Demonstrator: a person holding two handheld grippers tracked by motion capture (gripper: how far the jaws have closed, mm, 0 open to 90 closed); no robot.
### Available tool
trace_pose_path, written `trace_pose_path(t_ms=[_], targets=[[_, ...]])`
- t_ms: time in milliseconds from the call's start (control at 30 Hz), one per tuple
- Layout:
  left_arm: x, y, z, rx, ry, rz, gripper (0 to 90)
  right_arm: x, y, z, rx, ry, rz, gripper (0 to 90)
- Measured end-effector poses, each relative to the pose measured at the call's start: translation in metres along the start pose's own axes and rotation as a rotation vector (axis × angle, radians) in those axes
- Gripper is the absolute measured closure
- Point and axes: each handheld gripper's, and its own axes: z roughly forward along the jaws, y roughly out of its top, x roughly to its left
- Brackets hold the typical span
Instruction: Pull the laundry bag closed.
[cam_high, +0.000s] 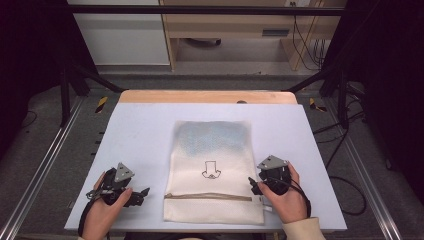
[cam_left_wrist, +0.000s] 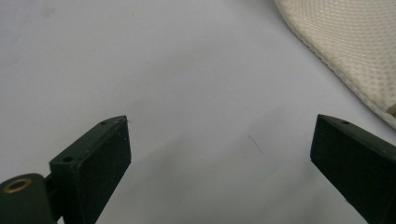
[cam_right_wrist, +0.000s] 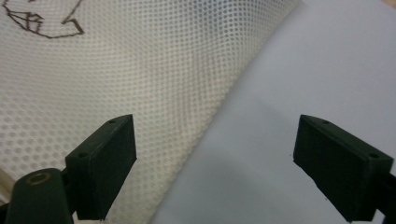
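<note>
High view looks down on the table (cam_high: 145, 130); both gripper views, apparently close, share its mesh bag (cam_high: 212, 170).

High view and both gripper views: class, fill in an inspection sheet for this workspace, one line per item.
Surface: pale table top, wooden strip at far edge.
Job's things: cream mesh bag lying flat, zipper closed near its front end, small black drawing on it.
Clutter: nothing seen.
Grippers: left gripper open beside the bag; right gripper open at the bag's right edge.
Cables: one trails from each gripper.
Surroundings: grey floor, dark frame, wooden furniture behind.
</note>
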Motion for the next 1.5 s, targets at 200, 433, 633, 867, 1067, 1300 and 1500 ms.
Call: trace_pose_path(t_ms=[200,433,633,867,1067,1300,1500], targets=[[0.011,-0.005,-0.002,-0.012,0.017,-0.028,4.9,0.022,0.020,0.001,0.043,0.072,-0.064,7.9],[0.016,-0.007,-0.002,0.012,0.037,-0.038,5.1,0.058,0.052,0.003,0.037,0.144,-0.181,9.7],[0.020,-0.008,-0.003,0.012,0.048,-0.046,5.3,0.083,0.073,0.001,0.031,0.219,-0.261,19.7],[0.022,-0.008,-0.003,0.010,0.058,-0.054,5.6,0.104,0.092,0.004,0.051,0.277,-0.330,27.4],[0.027,-0.004,0.003,0.009,0.078,-0.065,6.0,0.126,0.110,0.013,0.068,0.345,-0.366,34.1],[0.028,-0.006,-0.003,-0.015,0.056,-0.087,5.9,0.144,0.126,0.020,0.090,0.428,-0.396,42.5],[0.032,-0.009,-0.004,-0.024,0.067,-0.102,5.9,0.155,0.135,0.023,0.098,0.468,-0.444,56.0]])
